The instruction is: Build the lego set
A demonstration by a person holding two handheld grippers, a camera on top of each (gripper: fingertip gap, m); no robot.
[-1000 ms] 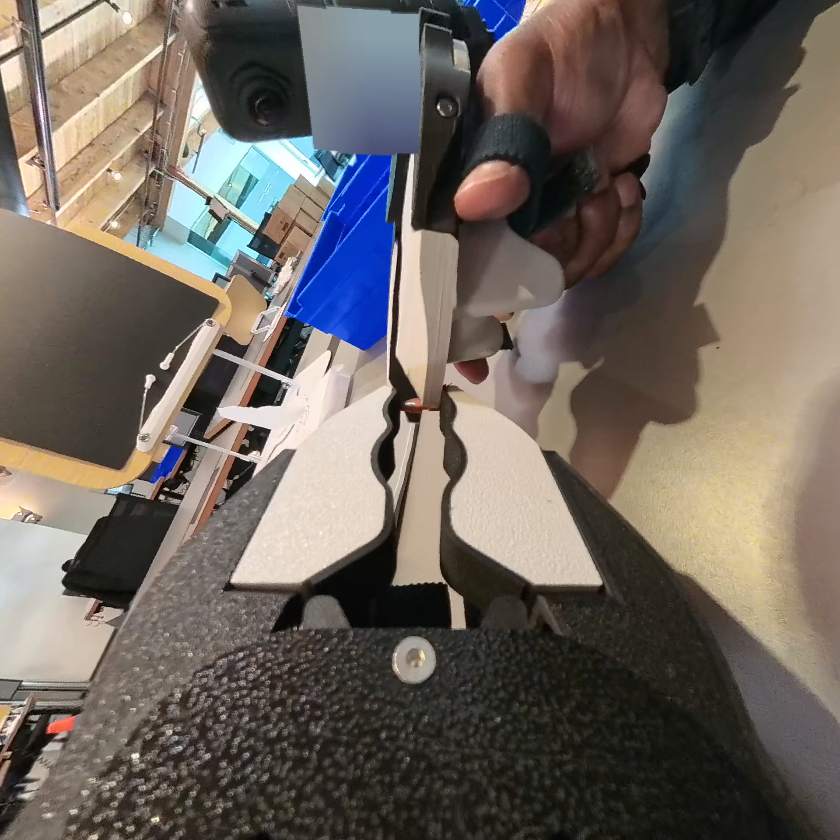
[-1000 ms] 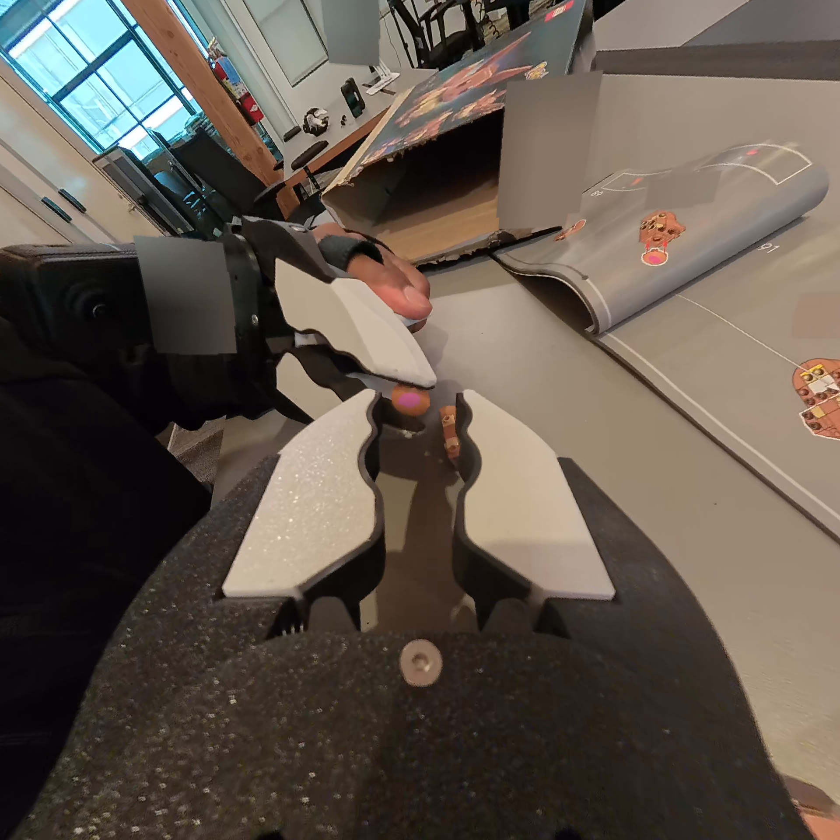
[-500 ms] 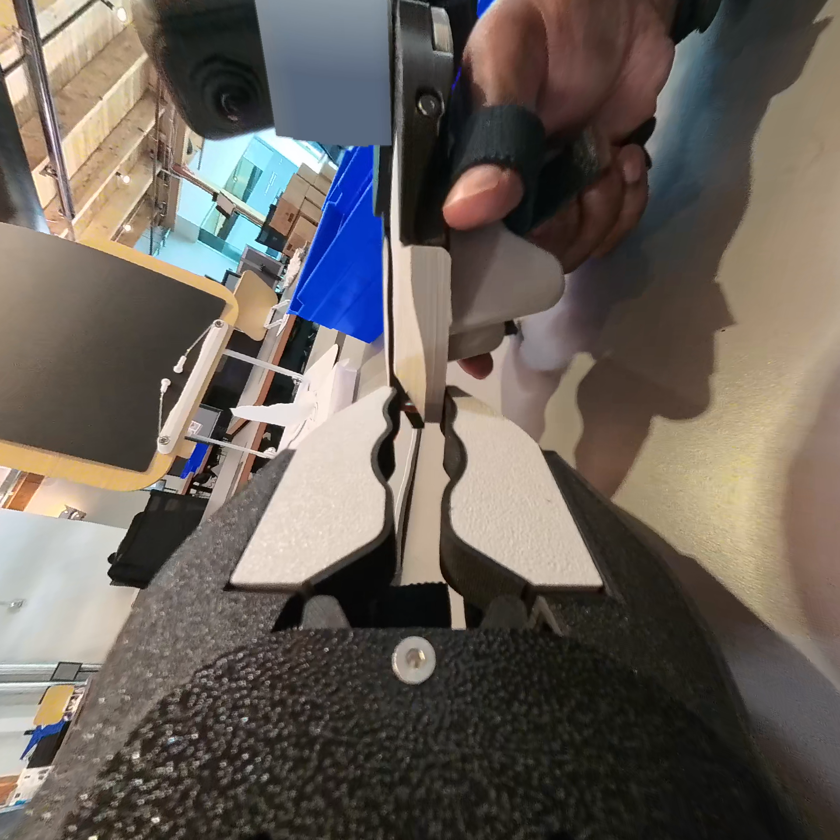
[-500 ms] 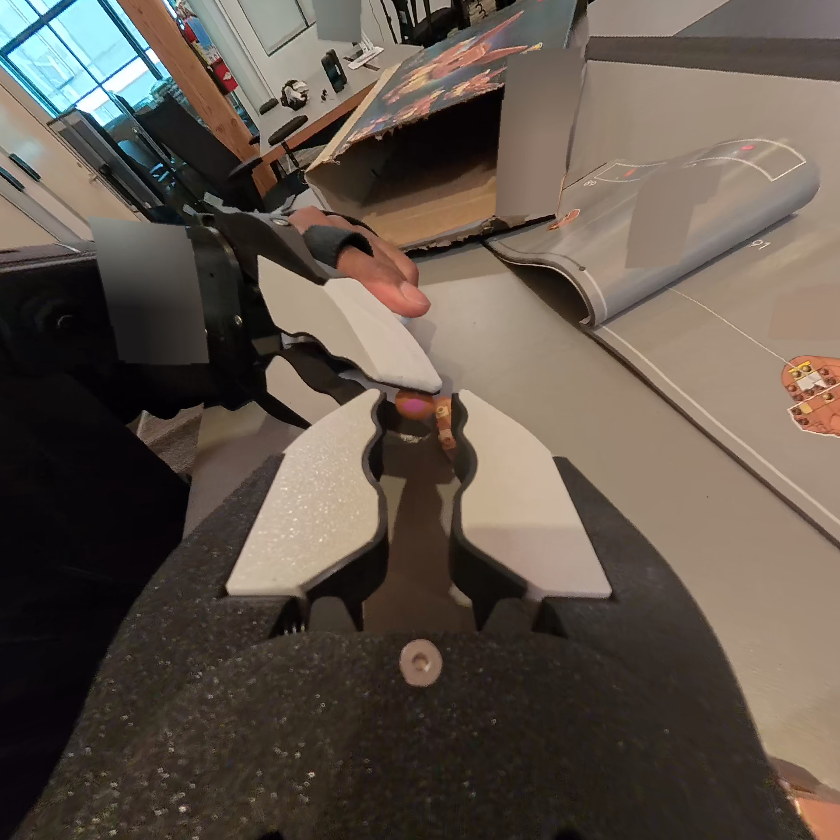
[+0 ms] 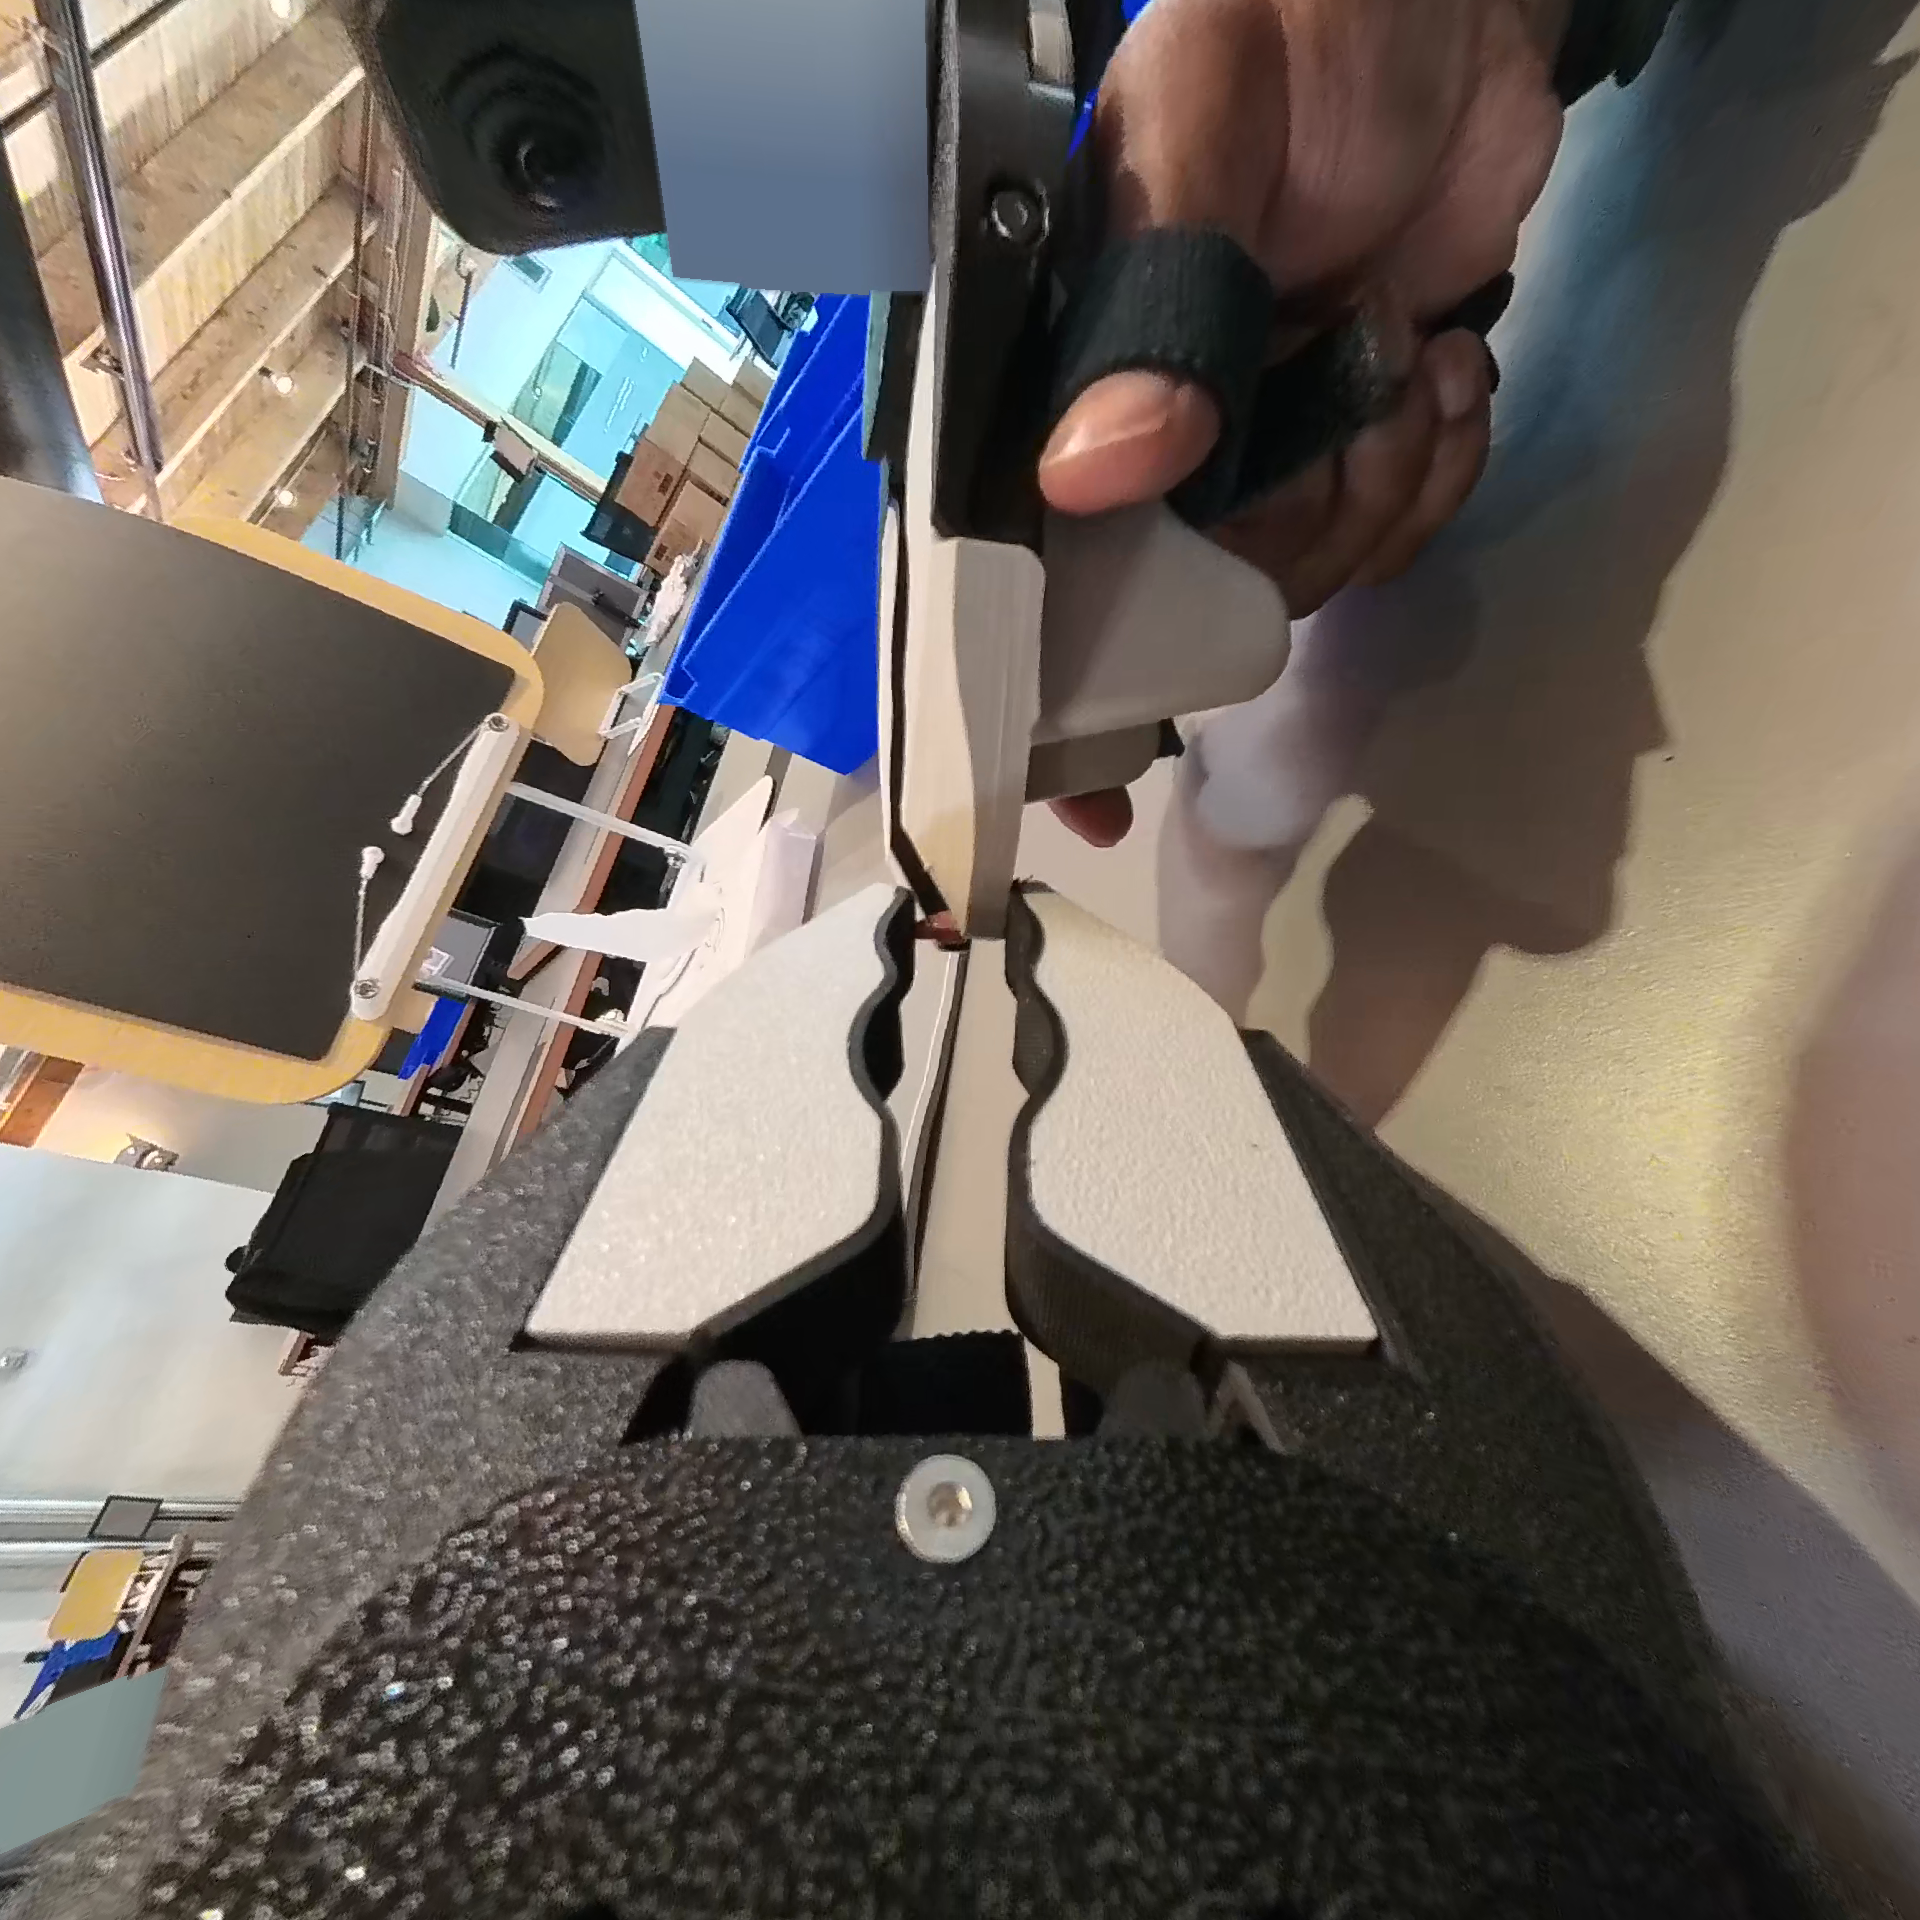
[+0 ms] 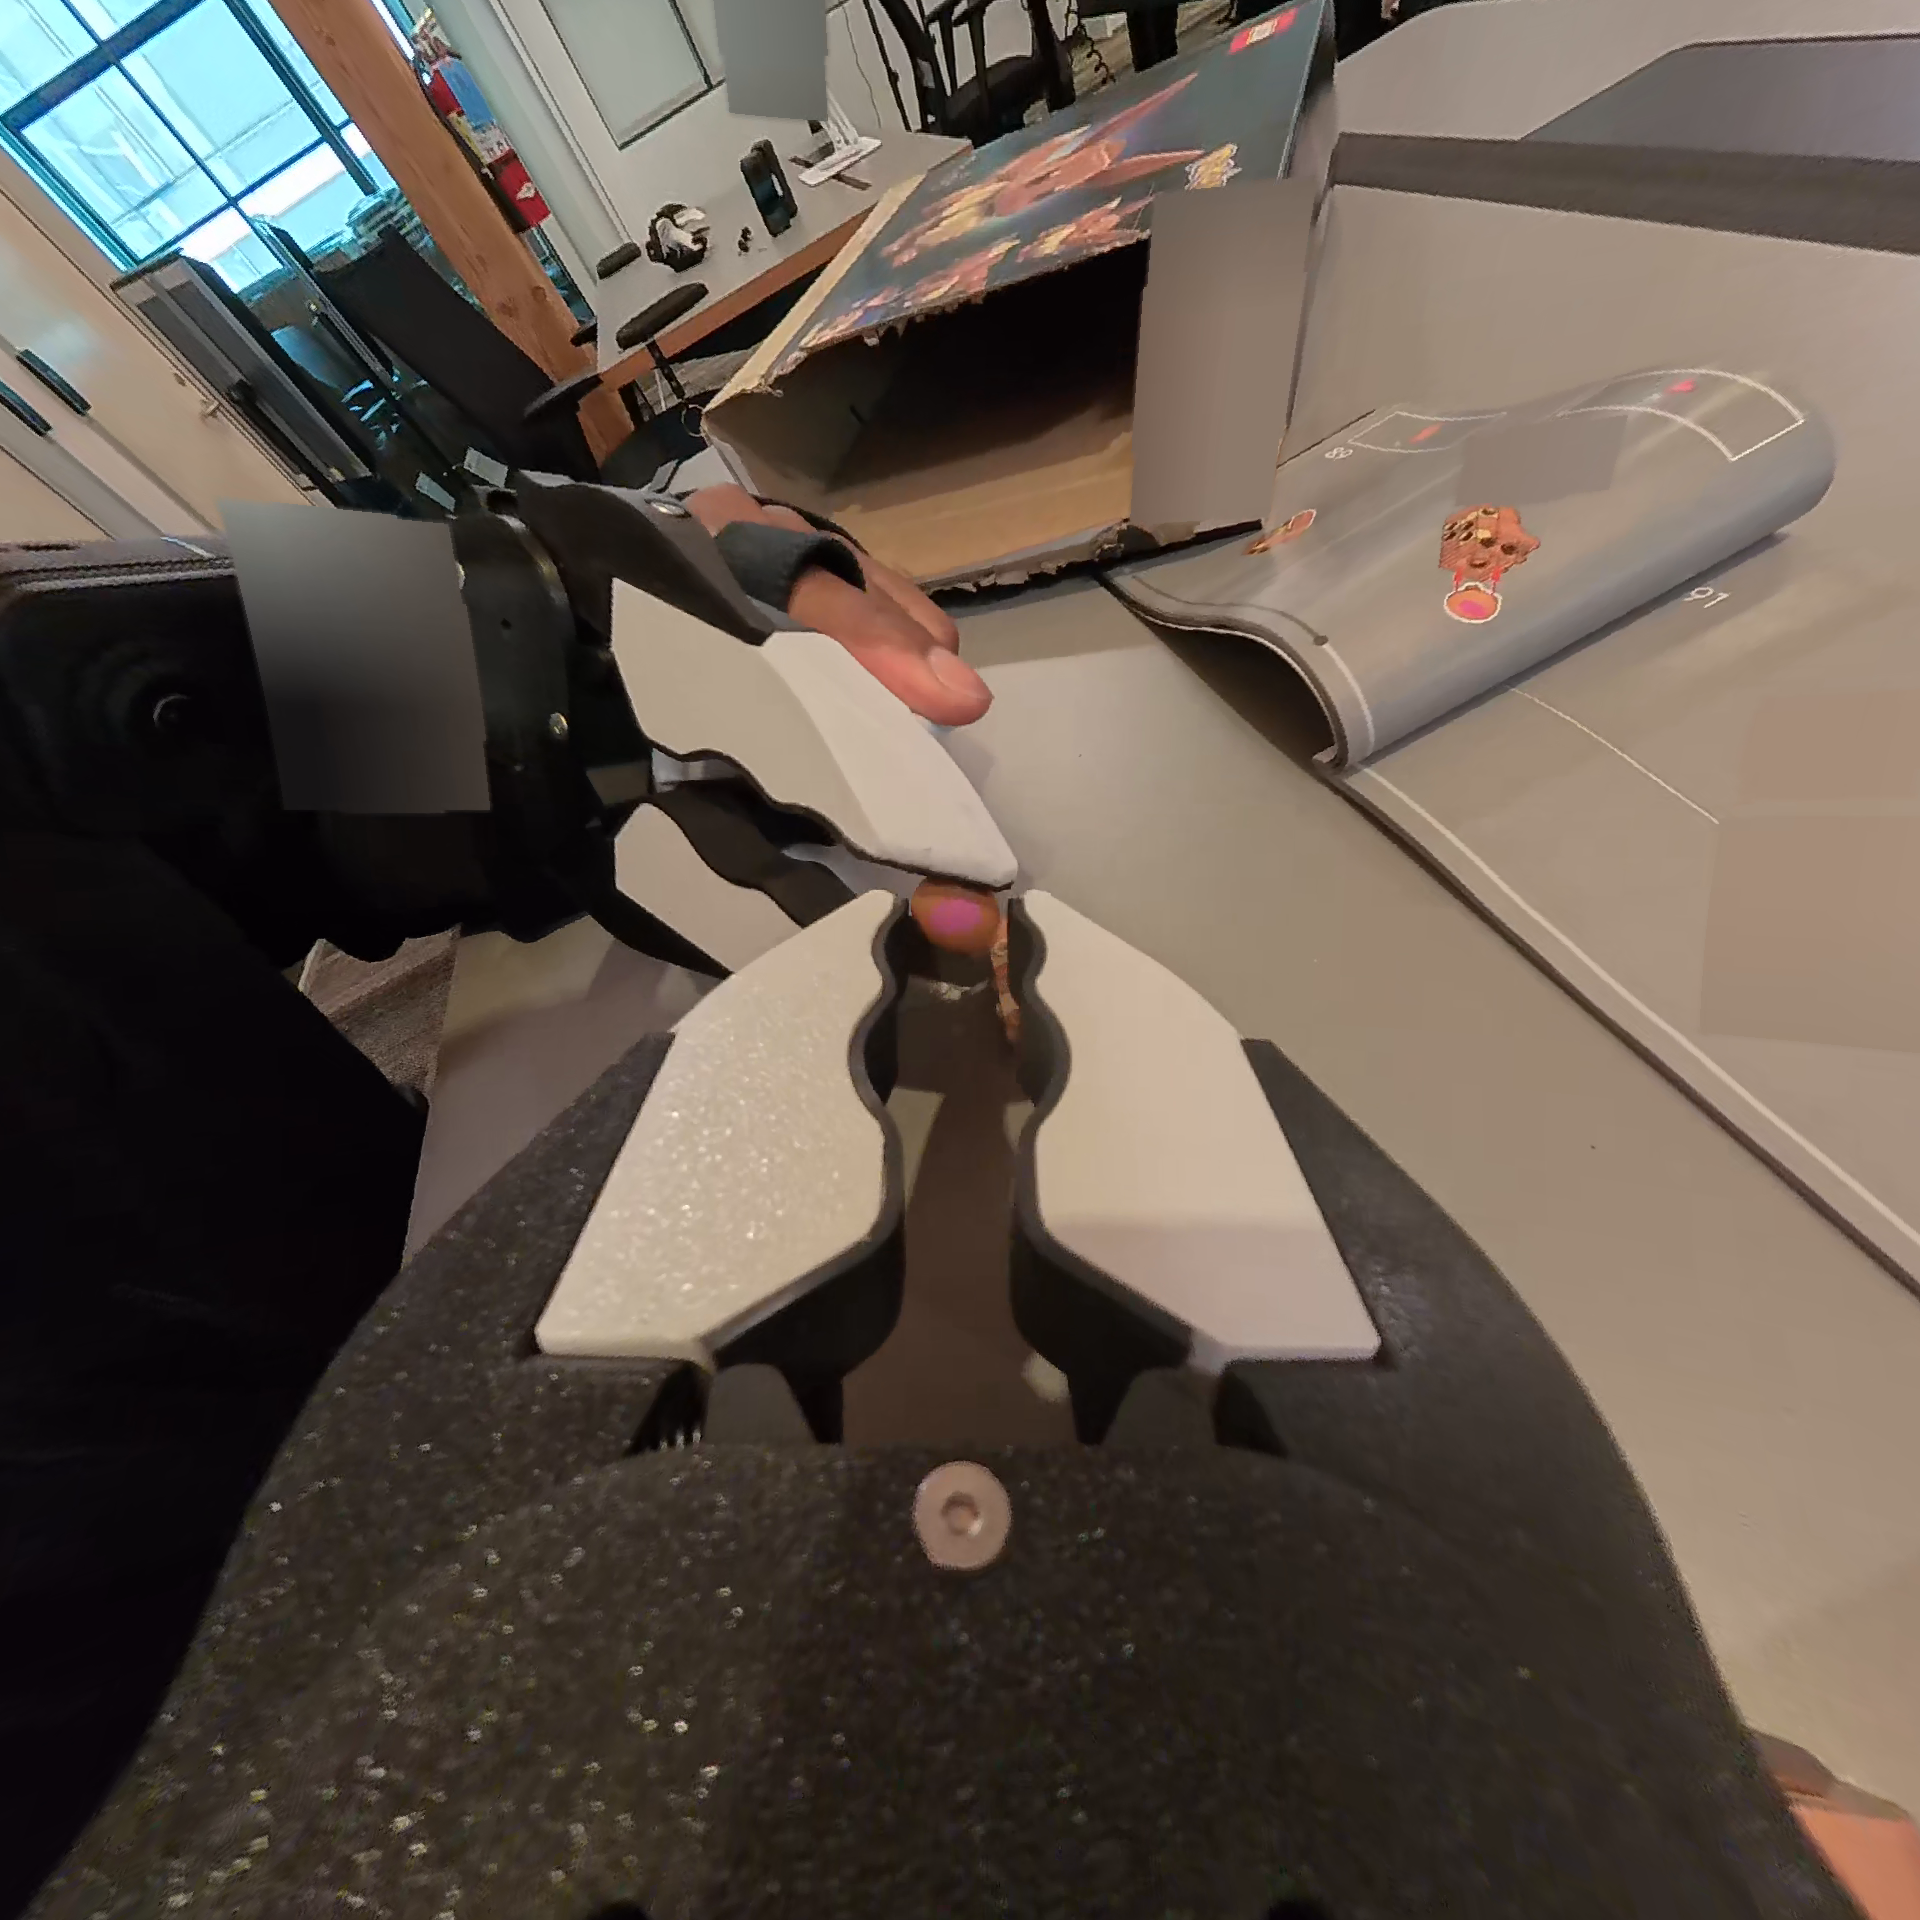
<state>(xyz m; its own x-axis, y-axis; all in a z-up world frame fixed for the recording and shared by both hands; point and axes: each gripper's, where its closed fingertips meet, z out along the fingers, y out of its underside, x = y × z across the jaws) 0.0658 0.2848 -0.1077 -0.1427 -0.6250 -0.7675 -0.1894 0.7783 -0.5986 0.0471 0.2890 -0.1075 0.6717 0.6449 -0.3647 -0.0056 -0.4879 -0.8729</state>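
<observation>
The right gripper (image 6: 961, 920) pinches a thin brown studded plate (image 6: 1006, 987), its long axis along the fingers. The left gripper (image 6: 971, 883) clamps a round brown piece with a pink spot (image 6: 956, 920), touching that plate above the grey table (image 6: 1195, 831).

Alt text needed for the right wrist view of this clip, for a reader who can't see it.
The right gripper closes around a small brown piece with a pink spot, which the left gripper also pinches from the left. Behind, on the grey table, lie an open cardboard box and a curled instruction booklet.
</observation>
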